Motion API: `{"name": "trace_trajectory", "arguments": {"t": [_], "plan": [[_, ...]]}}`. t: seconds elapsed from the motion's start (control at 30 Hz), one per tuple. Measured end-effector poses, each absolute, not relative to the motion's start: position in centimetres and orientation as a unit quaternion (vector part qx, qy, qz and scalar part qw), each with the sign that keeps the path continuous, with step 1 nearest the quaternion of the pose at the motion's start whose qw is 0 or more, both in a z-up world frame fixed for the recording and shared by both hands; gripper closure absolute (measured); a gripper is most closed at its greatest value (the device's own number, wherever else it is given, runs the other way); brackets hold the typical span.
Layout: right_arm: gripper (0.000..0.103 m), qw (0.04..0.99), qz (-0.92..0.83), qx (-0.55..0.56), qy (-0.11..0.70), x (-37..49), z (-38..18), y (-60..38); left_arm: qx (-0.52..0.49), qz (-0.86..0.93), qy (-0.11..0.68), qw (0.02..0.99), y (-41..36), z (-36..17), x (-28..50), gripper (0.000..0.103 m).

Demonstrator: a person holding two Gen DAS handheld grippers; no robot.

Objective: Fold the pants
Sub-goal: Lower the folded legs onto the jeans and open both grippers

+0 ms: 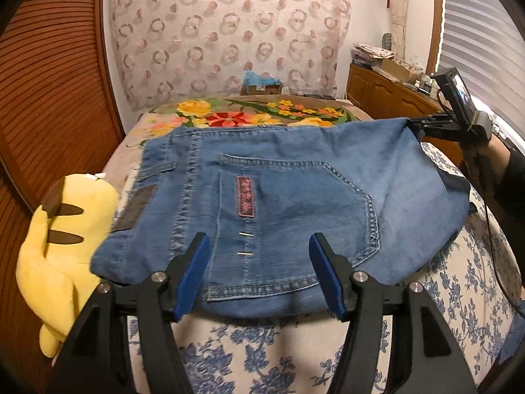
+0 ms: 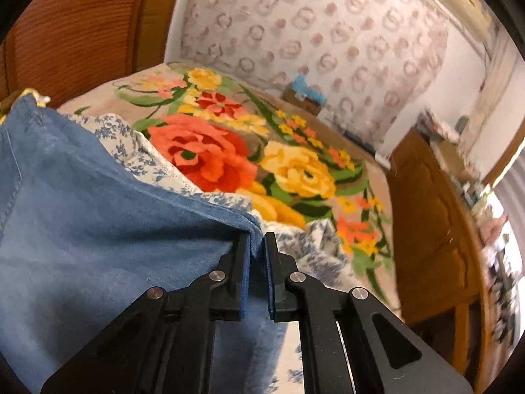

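Denim pants (image 1: pixel 279 197) corner clamped in your right tool (image 2: pixel 257 246) for folding over; left tool (image 1: pixel 259 262) apart, empty.

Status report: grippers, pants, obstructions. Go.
Left gripper open over the jeans. Right gripper shut on a lifted jeans edge. Yellow plush toy touching the jeans' left side.

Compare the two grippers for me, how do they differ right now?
The left gripper has its jaws spread wide with nothing pinched, hovering over the jeans near the back pocket; the right gripper has its jaws nearly together, clamped on a corner of the jeans. The left sits over the near edge; the right lifts the far corner off the bed. Both have black arms and blue pads.
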State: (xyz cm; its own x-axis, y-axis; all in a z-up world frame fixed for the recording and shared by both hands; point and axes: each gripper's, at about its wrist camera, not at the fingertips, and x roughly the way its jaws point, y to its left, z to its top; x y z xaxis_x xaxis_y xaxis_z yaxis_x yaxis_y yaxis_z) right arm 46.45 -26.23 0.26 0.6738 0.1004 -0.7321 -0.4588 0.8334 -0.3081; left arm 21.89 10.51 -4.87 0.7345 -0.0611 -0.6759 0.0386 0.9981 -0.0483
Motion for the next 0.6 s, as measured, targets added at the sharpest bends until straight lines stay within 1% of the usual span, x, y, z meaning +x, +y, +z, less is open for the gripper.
{"name": "trace_trajectory", "arguments": {"t": [0.03,0.07,0.13,0.2,0.47,0.6], "plan": [[0.078,0.884,0.157,-0.234,0.374,46.3,0.4,-26.5,-0.017,-0.025,0.362,0.932,10.6,-4.8,21.6,0.041],[0.069,0.885,0.161,-0.222,0.377,46.0,0.6,-27.0,-0.019,-0.024,0.36,0.932,10.6,-4.7,21.5,0.041],[0.067,0.888,0.172,-0.2,0.376,44.6,1.1,-28.2,-0.022,-0.023,0.357,0.934,10.6,-4.4,20.9,0.041],[0.061,0.892,0.176,-0.174,0.378,42.8,1.6,-29.7,-0.023,-0.022,0.355,0.934,10.5,-4.3,20.4,0.041],[0.053,0.898,0.179,-0.124,0.382,35.8,1.8,-33.6,-0.023,-0.025,0.345,0.938,8.4,-3.5,17.9,0.041],[0.052,0.9,0.178,-0.097,0.385,33.4,1.1,-34.5,-0.022,-0.025,0.339,0.94,7.4,-3.2,16.6,0.041]]}}
